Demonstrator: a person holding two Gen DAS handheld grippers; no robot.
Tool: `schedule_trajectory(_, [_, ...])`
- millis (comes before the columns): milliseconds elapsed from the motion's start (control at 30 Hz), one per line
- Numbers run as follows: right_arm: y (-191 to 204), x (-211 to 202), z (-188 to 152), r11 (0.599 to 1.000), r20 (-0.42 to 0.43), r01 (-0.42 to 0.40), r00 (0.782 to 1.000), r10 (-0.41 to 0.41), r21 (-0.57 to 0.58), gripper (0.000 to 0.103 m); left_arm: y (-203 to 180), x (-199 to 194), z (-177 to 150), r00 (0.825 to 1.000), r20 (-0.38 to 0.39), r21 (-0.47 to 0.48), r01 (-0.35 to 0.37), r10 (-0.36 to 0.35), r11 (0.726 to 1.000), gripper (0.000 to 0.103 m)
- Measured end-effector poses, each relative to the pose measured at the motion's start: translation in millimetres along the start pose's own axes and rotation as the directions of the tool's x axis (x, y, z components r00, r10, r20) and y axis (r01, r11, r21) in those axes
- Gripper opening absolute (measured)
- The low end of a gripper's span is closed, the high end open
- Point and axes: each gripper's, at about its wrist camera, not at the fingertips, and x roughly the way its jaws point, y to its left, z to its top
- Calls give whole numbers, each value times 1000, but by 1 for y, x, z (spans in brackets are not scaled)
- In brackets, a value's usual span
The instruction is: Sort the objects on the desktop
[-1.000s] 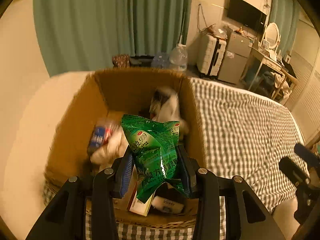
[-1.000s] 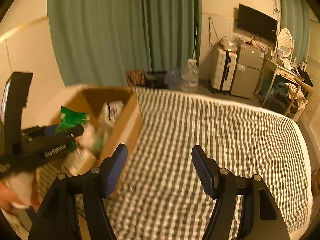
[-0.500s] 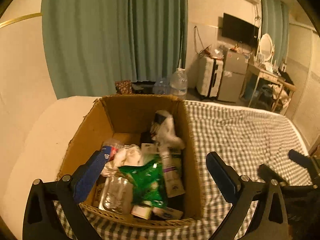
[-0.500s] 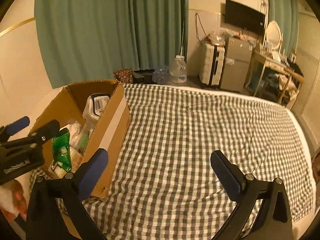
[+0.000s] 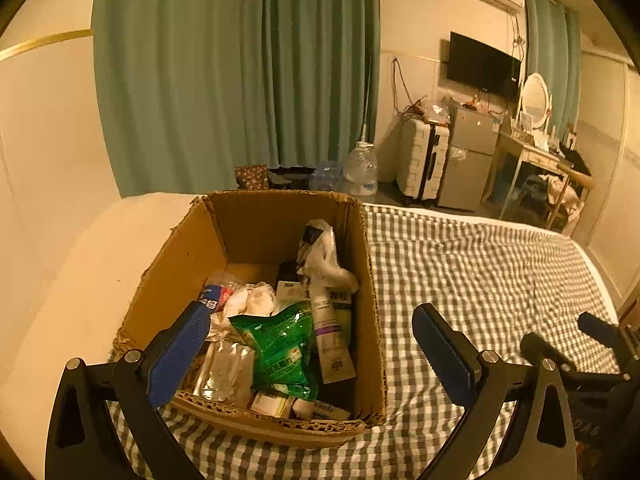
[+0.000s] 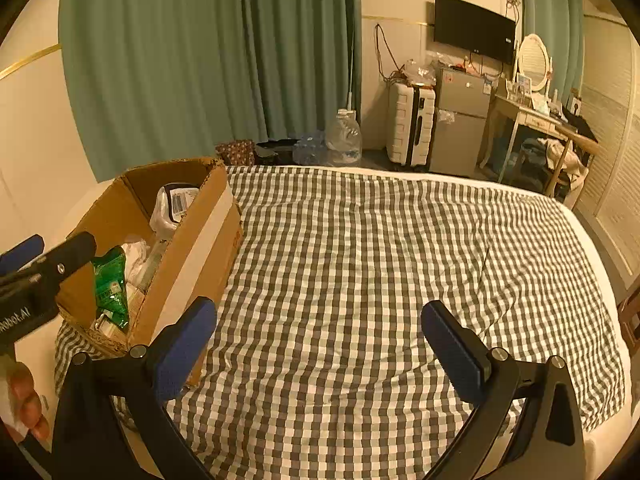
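Two tongs (image 5: 308, 346) (image 6: 320, 332) gaping wide, empty, green packet (image 5: 280, 344) in cardboard box (image 5: 180, 264), "999" carton (image 5: 289, 289) legible

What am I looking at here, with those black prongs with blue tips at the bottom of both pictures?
Those prongs are hand-held grippers, one in each of a person's hands; there is no robot arm. Each carries a wide-angle camera looking forward along its two fingers, so each picture is one gripper's own view.

The left gripper hangs over a cardboard box on a bed with a checked bedspread. The box holds sorted items: a green foil packet, a white tube, a silver blister pack, a crumpled white plastic bag and small cartons.

The right gripper points at bare bedspread beside the box; at its picture's left edge you see the left gripper from the side.

Both grippers are wide open and hold nothing.
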Motion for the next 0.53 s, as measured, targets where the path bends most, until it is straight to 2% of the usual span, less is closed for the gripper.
schedule_trajectory(300, [1,0,1,1000,-6,-13,1000,13,12,103,1,3,-5,999,-22,5,-26,26,1000,103])
schedule_trajectory(400, [3,1,0,1000,-10,-6,1000,6,9,103,-1,6,-6,992,-39,3,-122,122,993,103])
schedule_trajectory(533, [2,2,-1,1000,-20,-11,1000,11,22,103,-2,4,-7,994,-30,15,-103,104,995,103])
